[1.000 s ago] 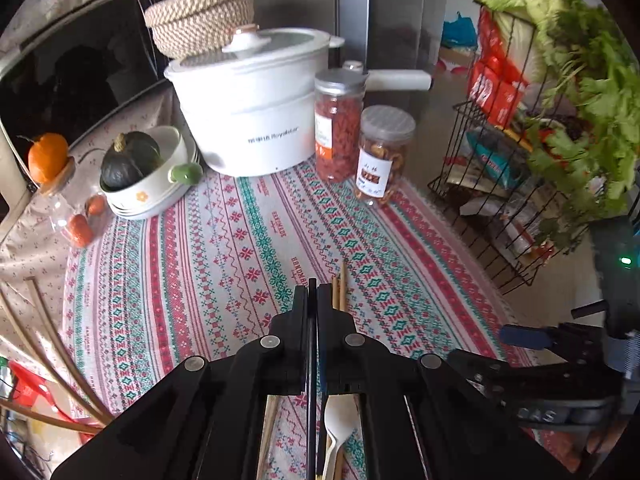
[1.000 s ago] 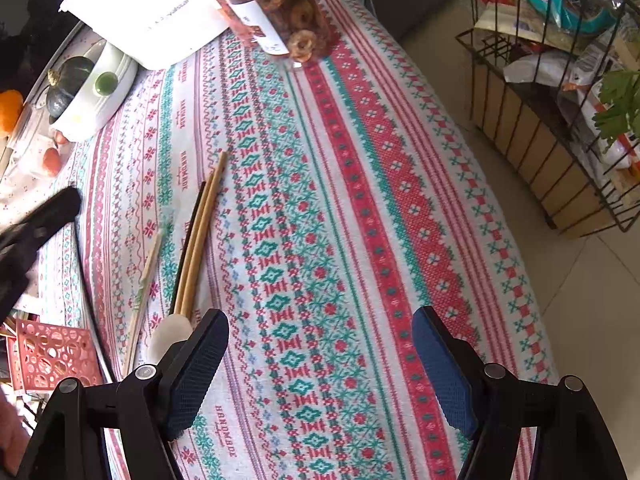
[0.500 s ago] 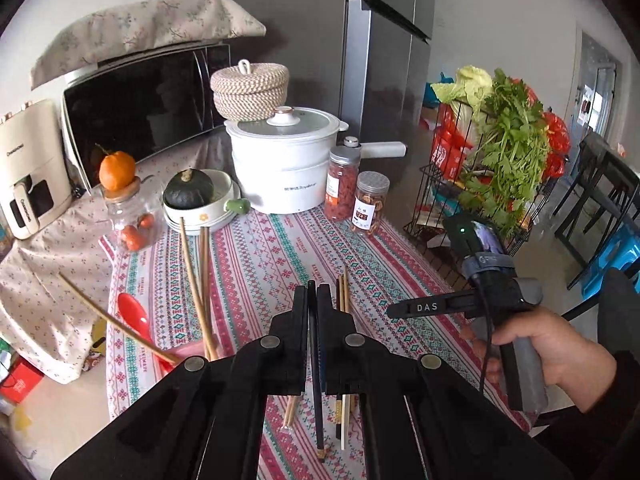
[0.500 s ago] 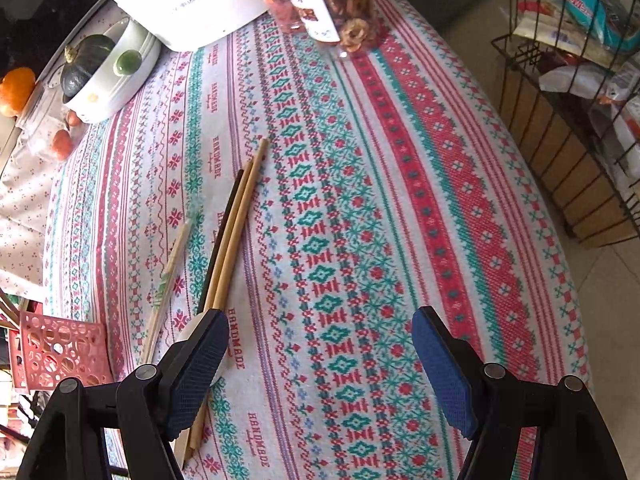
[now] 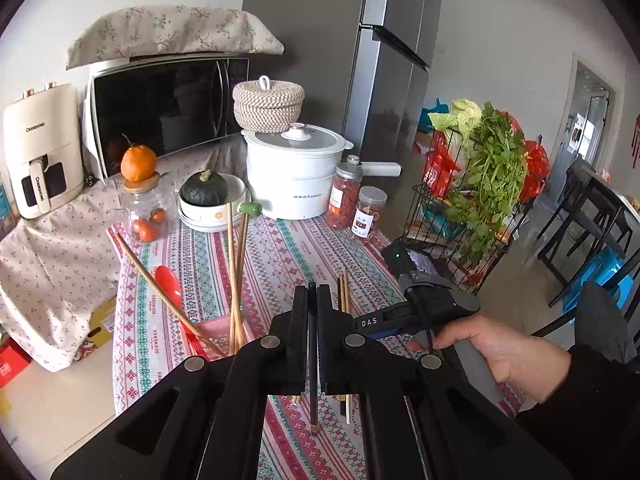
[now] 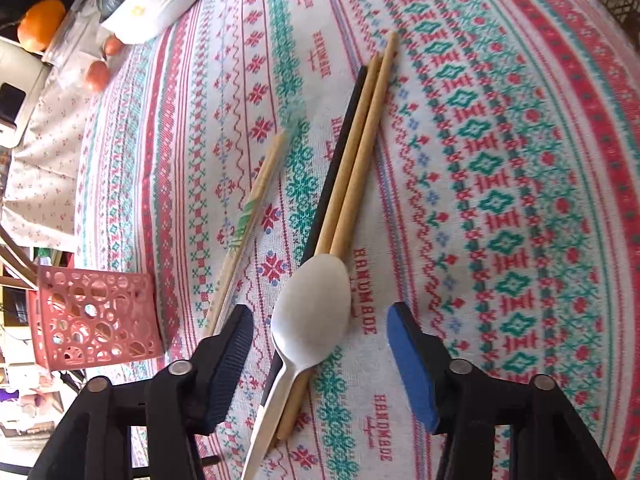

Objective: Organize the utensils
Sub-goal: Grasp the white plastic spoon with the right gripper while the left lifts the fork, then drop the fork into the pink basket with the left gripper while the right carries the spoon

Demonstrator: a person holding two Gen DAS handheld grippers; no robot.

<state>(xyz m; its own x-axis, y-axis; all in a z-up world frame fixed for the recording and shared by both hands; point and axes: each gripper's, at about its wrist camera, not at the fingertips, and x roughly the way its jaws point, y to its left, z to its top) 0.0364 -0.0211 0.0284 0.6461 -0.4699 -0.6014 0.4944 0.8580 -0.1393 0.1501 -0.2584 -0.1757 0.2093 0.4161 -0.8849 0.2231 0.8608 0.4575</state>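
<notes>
My left gripper is shut on a black chopstick and holds it above the table, its tip hanging down. A pink perforated utensil holder stands at the table's left; in the left wrist view it holds several wooden chopsticks and a red spoon. My right gripper is open, low over a white plastic spoon that lies on two wooden chopsticks and a black one. A green-patterned chopstick lies to their left.
A patterned tablecloth covers the table. At the back stand a white pot, two jars, a bowl with a squash, a glass jar with an orange on top, a microwave. A wire vegetable rack stands right.
My left gripper has risen and pulled back with the black chopstick, now seeing the whole table. My right gripper has moved down and closer over the white spoon.
</notes>
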